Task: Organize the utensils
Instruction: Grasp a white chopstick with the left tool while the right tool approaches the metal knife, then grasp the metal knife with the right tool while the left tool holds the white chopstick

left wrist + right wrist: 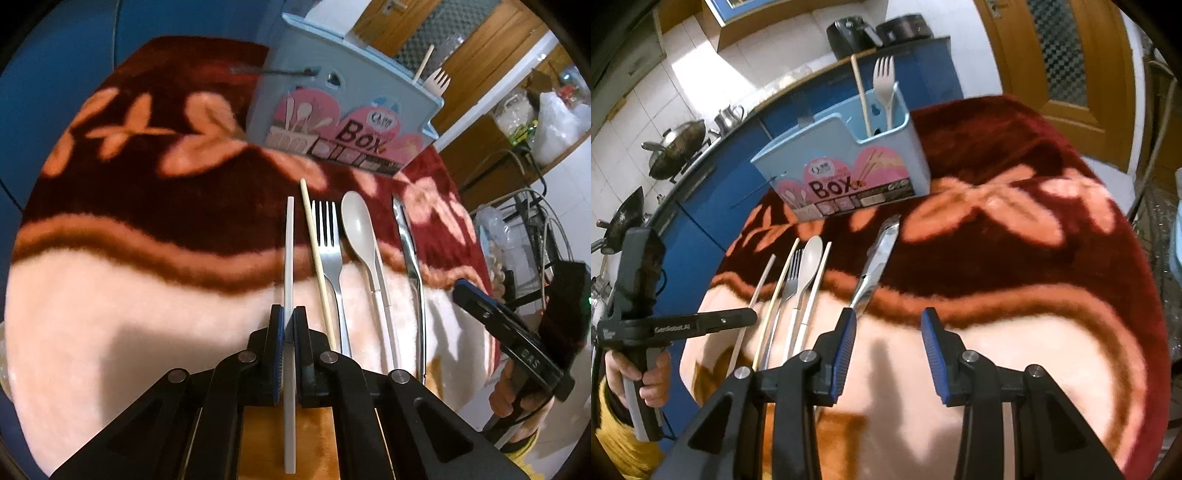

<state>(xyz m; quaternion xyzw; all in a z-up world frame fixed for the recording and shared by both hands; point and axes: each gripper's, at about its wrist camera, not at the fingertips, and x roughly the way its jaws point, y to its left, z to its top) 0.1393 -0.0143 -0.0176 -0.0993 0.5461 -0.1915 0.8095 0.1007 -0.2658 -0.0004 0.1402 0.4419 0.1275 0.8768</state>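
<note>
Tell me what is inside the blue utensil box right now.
Standing upright in the tall end compartment of the blue utensil box are a white plastic fork and a wooden chopstick. The box walls hide their lower ends, and the inside of the lower section is not visible.

The pale blue utensil box [846,166] carries a pink sticker on its front, and the large dark word "Box" reads clearly there in both views [360,138]. Above that word sits a small white oval with printing too small and blurred to make out, and a row of little picture panels along the sticker's lower edge holds fine print that cannot be read either. The black side bar of the left tongs [753,316], seen from the right wrist, bears white lettering that reads "GenRobot.AI". The right tongs [461,288], seen from the left wrist, show short pale lettering on their dark arm, roughly "DAS".
</note>
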